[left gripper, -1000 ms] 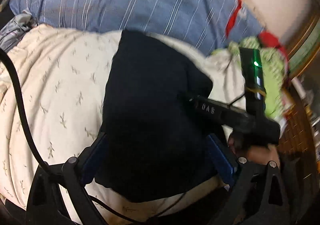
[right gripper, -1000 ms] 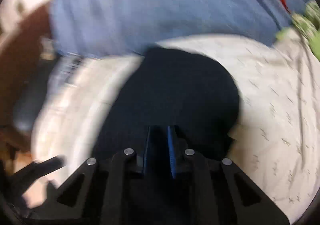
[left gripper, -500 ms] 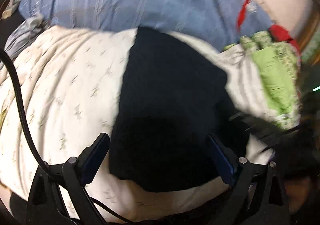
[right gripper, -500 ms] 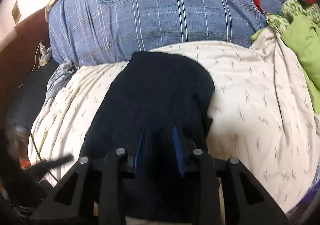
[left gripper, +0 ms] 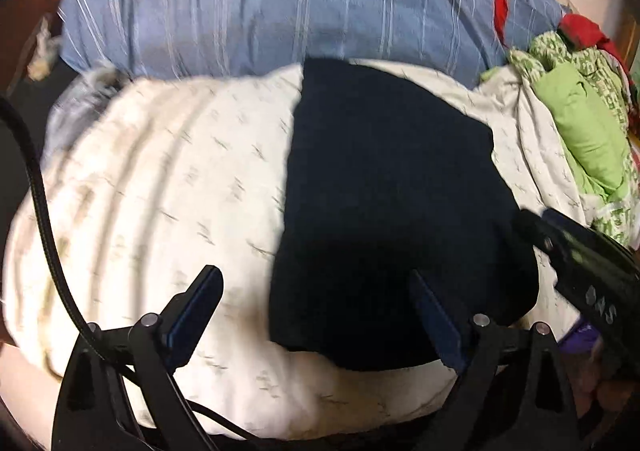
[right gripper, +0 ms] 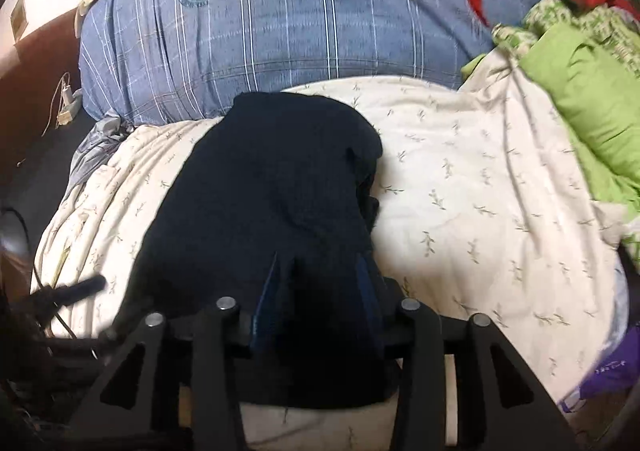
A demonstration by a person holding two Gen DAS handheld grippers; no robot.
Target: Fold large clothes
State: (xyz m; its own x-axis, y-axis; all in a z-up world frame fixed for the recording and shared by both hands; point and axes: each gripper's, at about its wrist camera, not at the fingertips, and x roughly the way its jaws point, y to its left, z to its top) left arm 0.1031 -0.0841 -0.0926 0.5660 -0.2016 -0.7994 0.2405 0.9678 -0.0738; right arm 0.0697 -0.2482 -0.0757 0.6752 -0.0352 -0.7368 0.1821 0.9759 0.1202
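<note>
- Dark navy garment [left gripper: 384, 211] lies folded into a soft, matte oblong on the cream bedsheet [left gripper: 160, 187], which is wrinkled and printed with small leafy sprigs.
- Left gripper [left gripper: 316, 315] hovers over the garment's near edge, jaws wide apart, one finger above the sheet and the other above the cloth.
- Right gripper [right gripper: 316, 291] has its jaws partly apart, with the garment's near end bunched between them; whether they pinch it I cannot tell.
- Blue striped pillow [right gripper: 280, 23] sits plump at the far side.
- Green bedding [right gripper: 592, 99] is heaped crumpled at the right.
</note>
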